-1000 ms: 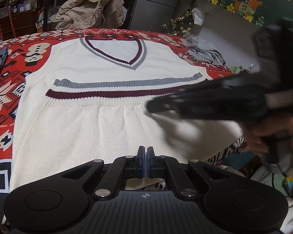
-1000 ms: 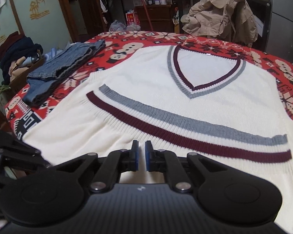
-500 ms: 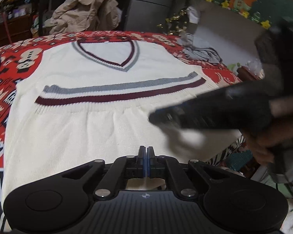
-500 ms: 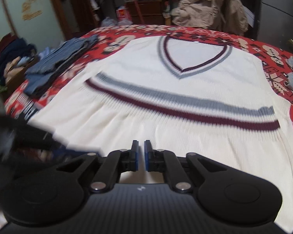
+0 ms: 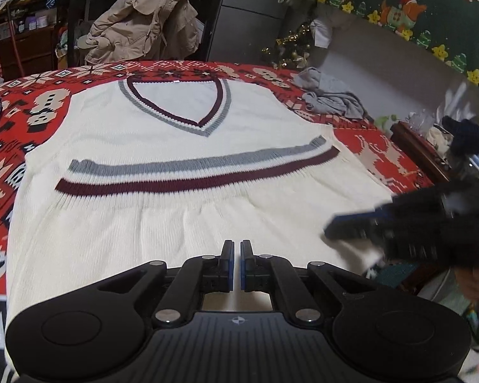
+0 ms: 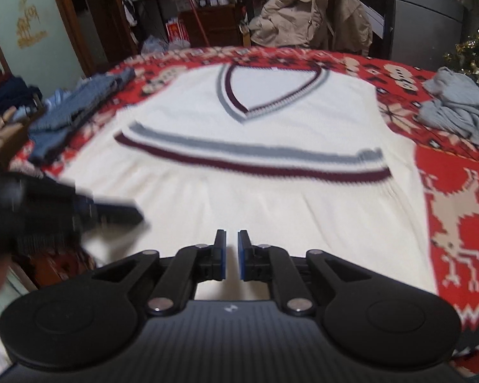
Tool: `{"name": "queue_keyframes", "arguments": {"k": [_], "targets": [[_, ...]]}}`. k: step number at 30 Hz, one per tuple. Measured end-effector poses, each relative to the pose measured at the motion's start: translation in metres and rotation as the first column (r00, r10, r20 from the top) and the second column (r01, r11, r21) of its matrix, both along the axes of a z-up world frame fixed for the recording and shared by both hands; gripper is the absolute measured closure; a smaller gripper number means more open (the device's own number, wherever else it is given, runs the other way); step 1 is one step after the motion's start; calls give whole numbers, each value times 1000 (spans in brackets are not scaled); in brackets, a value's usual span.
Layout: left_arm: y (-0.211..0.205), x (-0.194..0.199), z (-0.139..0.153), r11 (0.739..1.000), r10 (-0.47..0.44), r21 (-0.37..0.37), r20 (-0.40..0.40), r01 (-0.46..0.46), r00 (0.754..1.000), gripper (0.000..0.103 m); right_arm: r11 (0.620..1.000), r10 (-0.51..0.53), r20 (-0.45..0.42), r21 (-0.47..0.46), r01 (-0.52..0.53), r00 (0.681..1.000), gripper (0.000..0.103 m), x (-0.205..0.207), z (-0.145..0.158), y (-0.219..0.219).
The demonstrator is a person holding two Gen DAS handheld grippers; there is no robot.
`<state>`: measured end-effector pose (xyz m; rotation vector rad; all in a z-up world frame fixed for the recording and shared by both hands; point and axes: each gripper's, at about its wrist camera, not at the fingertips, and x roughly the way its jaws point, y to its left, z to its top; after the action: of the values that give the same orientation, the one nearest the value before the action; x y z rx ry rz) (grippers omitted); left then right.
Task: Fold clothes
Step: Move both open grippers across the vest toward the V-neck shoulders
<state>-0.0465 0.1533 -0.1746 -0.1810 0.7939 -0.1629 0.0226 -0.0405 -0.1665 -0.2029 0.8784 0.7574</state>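
- L gripper (image 5: 236, 265): nearest in left wrist view, jaws practically together, nothing between the pads; hangs over the near edge of the vest, hem side.
- R gripper (image 6: 231, 255): jaws opening, only a narrow gap so far, no cloth in it. Also over the near hem, toward the vest's right part. Right wrist view is blurred.
- Each gripper shows as a dark blur at the side of the other's view, so they're side by side along the hem, apart.
- Vest (image 5: 182, 223): cream knit, sleeveless, V-neck, lying flat and face up on the red patterned blanket (image 5: 383, 159); hem nearest, neck farthest. Grey + maroon stripes run across the middle, ribbed band below them.
- Handling (my guess): light, soft, floppy, stretchy knit; not fragile, not slippery. Sags if picked at one point, so needs two pinch pts.
- Where to grab: prob. the two near hem corners or side edges, pinch both layers, then carry toward the neck or across.
- Further out: folded jeans (image 6: 79, 108) at left on the blanket, crumpled grey garment (image 5: 332, 95) at right, both clear of the vest.
- Farthest: beige jacket (image 5: 143, 22) over a chair behind the bed.
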Motion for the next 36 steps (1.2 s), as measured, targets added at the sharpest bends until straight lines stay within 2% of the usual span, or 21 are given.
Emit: {"name": "queue_keyframes", "arguments": {"k": [4,13,18,20,26,36], "targets": [[1,3,-2,1000,16,23,-3,-16,1000,100,1000,-15,-8,-5,15,1000,95,7,-9,4],[19,-10,2,996,77,47,-11,-76,997,100,999,-18,5,30,18,1000,95,46,-13,48],[35,-12,4,992,118,49,0,-118,993,100,996,-56,12,69,55,998,95,34,3,13],[41,-12,3,989,134,55,-2,-134,991,100,996,-75,11,54,74,997,96,25,5,-10],[59,-18,-6,984,171,55,-20,-170,985,97,987,-158,-28,5,158,987,97,26,-10,-56],[58,-17,-5,982,176,75,-22,-173,984,97,986,-161,16,36,161,987,97,71,-15,-17]]}}
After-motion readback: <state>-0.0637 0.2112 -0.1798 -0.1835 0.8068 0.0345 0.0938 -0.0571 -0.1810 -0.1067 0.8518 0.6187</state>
